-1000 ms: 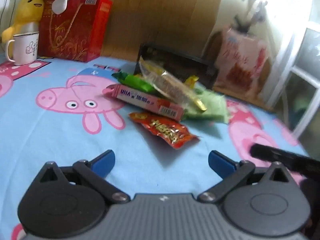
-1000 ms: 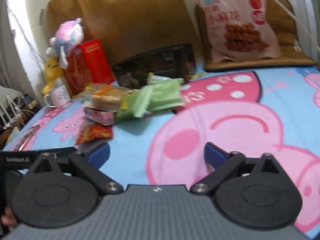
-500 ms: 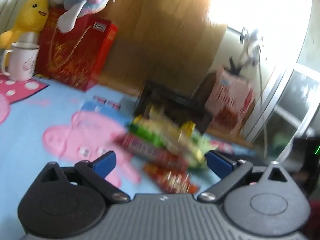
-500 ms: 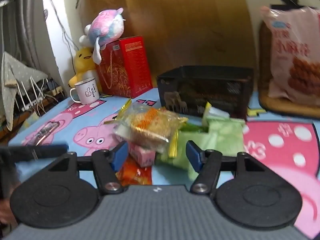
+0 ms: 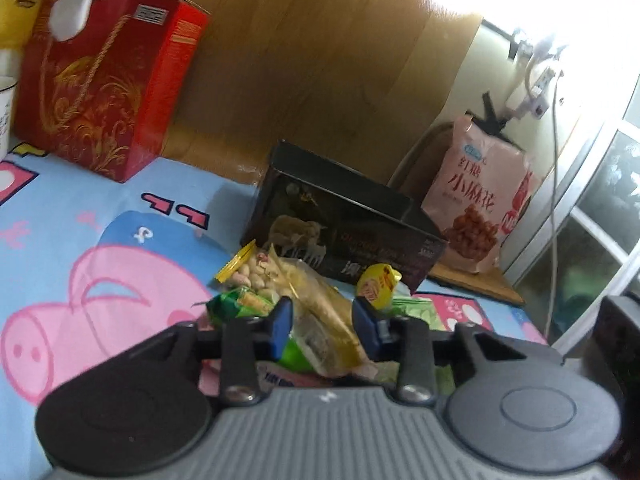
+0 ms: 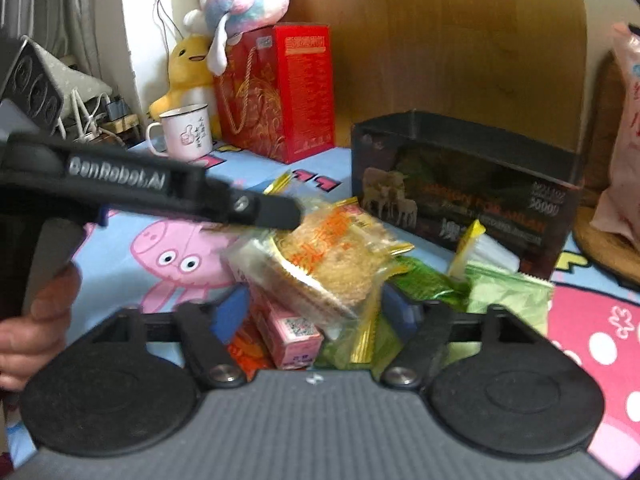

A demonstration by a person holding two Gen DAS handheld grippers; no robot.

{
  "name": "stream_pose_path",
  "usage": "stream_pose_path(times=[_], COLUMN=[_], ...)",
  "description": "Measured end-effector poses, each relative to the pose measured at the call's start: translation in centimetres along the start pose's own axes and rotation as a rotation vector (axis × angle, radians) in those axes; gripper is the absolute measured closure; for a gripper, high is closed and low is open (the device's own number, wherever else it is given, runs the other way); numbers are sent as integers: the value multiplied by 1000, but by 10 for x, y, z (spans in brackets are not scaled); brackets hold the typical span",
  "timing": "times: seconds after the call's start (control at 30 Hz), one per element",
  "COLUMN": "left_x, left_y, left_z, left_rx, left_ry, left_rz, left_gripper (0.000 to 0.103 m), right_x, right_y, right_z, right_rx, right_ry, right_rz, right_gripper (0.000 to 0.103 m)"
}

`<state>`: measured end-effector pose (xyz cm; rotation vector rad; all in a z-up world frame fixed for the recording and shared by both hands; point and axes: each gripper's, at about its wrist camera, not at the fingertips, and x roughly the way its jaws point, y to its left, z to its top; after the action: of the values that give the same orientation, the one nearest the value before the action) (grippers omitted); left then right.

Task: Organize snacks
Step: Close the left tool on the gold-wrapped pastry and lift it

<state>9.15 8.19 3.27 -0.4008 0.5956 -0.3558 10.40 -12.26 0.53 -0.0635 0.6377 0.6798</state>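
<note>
A pile of snack packets lies on the Peppa Pig cloth in front of an open black box (image 5: pixel 344 224) (image 6: pixel 468 196). My left gripper (image 5: pixel 322 330) has its jaws narrowed around a clear cake packet (image 5: pixel 316 300) (image 6: pixel 324 256) on top of the pile; whether the pads touch it I cannot tell. My right gripper (image 6: pixel 314 308) is open, its fingers on either side of the same packet. Under it lie a pink box (image 6: pixel 288 328), green packets (image 6: pixel 508 296) and a yellow packet (image 5: pixel 378 284). The left gripper's body (image 6: pixel 160 192) crosses the right wrist view.
A red gift box (image 5: pixel 100 84) (image 6: pixel 280 88) with plush toys (image 6: pixel 240 4) on it and a white mug (image 6: pixel 186 132) stand at the back left. A big pink snack bag (image 5: pixel 476 200) leans at the back right near a window.
Both grippers have moved in over the snack pile. The left jaws have narrowed from wide open around the clear packet. The right jaws opened a little wider than half a second ago.
</note>
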Motion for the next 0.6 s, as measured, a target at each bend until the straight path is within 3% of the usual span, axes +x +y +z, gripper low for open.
stream_pose_path(times=[0.1,0.2,0.37,0.43,0.53,0.6], left_x=[-28,-61,-116,-126,-128,-128], left_y=[4,11,46,58,72,79], left_z=[-5,-17,-46,-56,-70,-78], left_rx=[-18,-36,-159,-193,-231,-255], left_ry=[-44,-90,-137,-128,-79,-53], left_rz=[-52,-76,-99,-75,18,48], left_gripper=[71,71,72,72,70,65], right_x=[-11,-27,-39,-34,-25,-21], right_y=[9,43,85,97,104,105], right_z=[-4,-9,-24,-28,-32,-34], right_rx=[21,-61,-139,-150,-161,-150], right_ry=[-32,-71,-86,-64,-40,-13], right_rz=[48,61,170,222,258,262], right_gripper=[45,45,51,51,49,42])
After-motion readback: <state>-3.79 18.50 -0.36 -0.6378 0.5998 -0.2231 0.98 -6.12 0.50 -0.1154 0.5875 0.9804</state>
